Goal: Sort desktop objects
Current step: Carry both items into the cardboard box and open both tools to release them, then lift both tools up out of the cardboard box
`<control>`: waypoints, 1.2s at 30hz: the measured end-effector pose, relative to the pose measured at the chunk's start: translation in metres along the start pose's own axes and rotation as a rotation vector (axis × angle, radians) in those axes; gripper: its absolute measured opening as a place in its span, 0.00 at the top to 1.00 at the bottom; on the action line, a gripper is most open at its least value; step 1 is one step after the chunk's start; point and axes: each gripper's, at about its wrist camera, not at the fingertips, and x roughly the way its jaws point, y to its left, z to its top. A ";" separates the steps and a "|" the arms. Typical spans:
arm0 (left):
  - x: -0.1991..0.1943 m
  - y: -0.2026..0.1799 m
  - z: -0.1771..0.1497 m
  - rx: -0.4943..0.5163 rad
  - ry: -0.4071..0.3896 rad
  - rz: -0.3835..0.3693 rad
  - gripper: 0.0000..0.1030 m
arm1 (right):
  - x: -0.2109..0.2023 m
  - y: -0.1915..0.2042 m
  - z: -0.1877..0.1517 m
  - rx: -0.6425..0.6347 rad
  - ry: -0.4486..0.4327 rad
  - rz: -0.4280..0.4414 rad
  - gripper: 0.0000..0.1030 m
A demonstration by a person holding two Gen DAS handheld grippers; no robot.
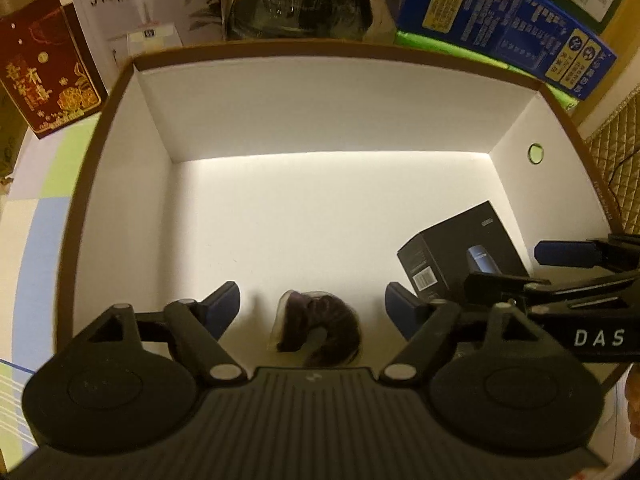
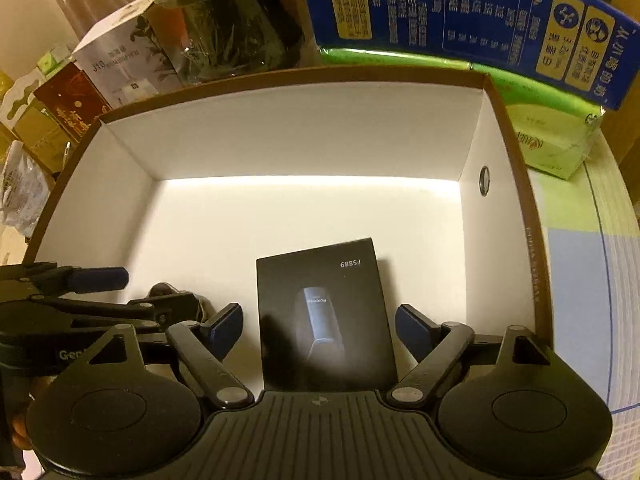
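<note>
Two claws of yours, left claw [image 1: 312, 304] and right claw [image 2: 319, 322], stand spread inside the white box [image 2: 280, 128]; black carton [image 2: 324, 312] marked "FS889" lies free near its right wall, dark wrapped item [image 1: 316, 326] beside.

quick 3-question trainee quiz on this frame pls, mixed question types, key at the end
1. True or false: the black cardboard product box lies inside the white-lined, brown-rimmed storage box.
2. Multiple choice: what lies between the fingers of the left gripper? A) a small dark brown wrapped item B) a red gift box C) nothing
3. Fill in: the jaws of the right gripper are ____ and the pads do not press on the black box.

Key: 1 true; 2 A; 3 open
</note>
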 end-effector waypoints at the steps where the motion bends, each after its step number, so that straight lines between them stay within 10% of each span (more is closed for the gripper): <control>1: -0.003 0.000 0.001 0.001 -0.004 -0.001 0.25 | -0.003 0.000 -0.001 -0.005 -0.007 0.000 0.18; 36: -0.166 -0.045 -0.112 -0.027 -0.198 0.144 0.01 | -0.153 0.012 -0.110 -0.020 -0.231 0.057 0.02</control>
